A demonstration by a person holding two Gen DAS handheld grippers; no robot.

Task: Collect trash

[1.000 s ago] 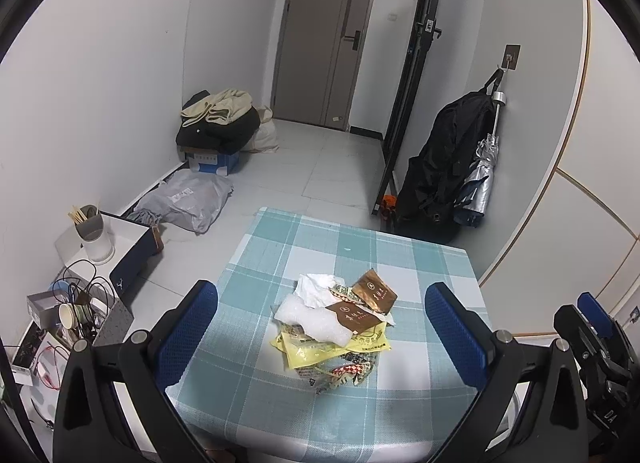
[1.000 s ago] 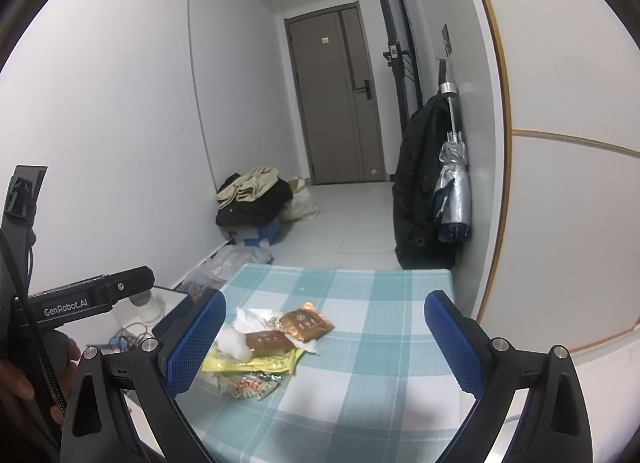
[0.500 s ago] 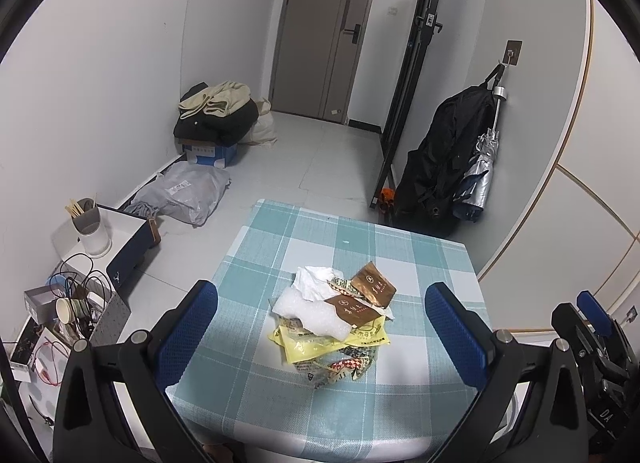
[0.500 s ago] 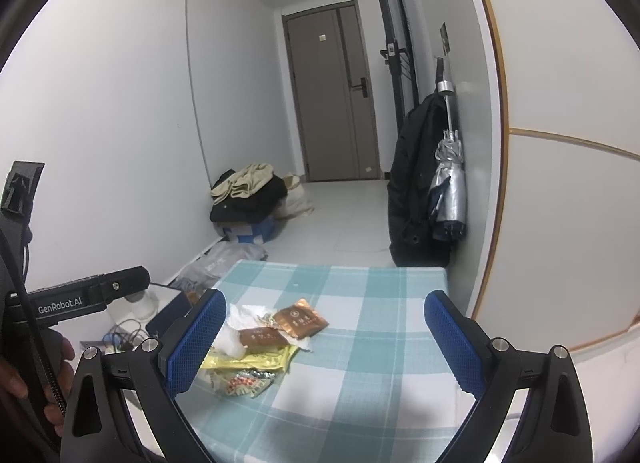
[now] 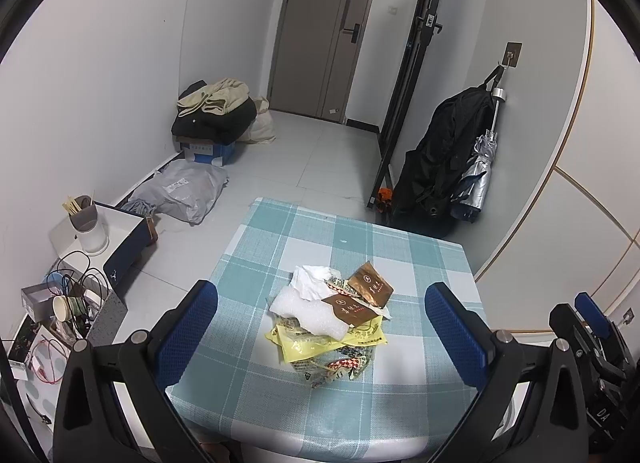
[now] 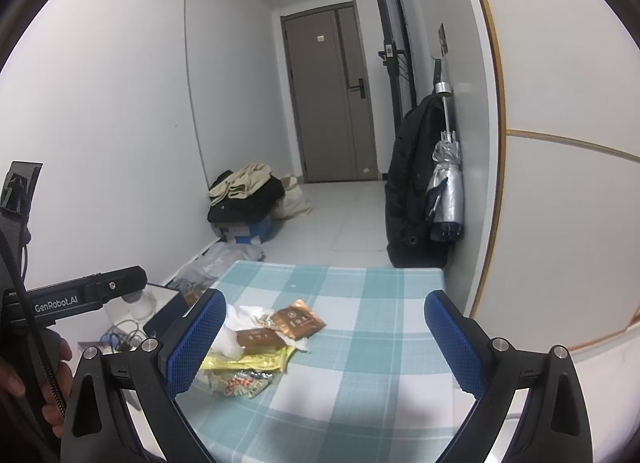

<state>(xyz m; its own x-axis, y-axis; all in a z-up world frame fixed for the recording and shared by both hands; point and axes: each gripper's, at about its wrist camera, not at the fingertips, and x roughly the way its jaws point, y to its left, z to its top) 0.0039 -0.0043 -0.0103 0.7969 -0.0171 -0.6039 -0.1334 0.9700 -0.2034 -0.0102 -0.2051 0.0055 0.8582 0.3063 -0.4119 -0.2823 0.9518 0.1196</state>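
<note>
A pile of trash (image 5: pixel 328 323) lies on the teal checked table (image 5: pixel 280 247): two brown sachets (image 5: pixel 370 289), a white foam piece (image 5: pixel 308 309), crumpled tissue, a yellow wrapper (image 5: pixel 308 345) and a printed wrapper. My left gripper (image 5: pixel 322 333) hovers above the near side of the pile, open, with nothing between its blue pads. In the right wrist view the same pile (image 6: pixel 260 343) sits left of centre. My right gripper (image 6: pixel 326 337) is open and empty, above the table (image 6: pixel 360 303), its left pad close over the pile's left part.
Left of the table stand a low white box with a cup (image 5: pixel 90 229) and a clutter of cables (image 5: pixel 68 295). A grey bag (image 5: pixel 180 193) and clothes on a blue box (image 5: pixel 214 115) lie on the floor. A black coat and umbrella (image 5: pixel 448 167) hang on the right wall.
Both cameras rose and pulled back a little, so the table and the trash pile sit slightly lower and farther. Both grippers stayed open; the pile is untouched.
</note>
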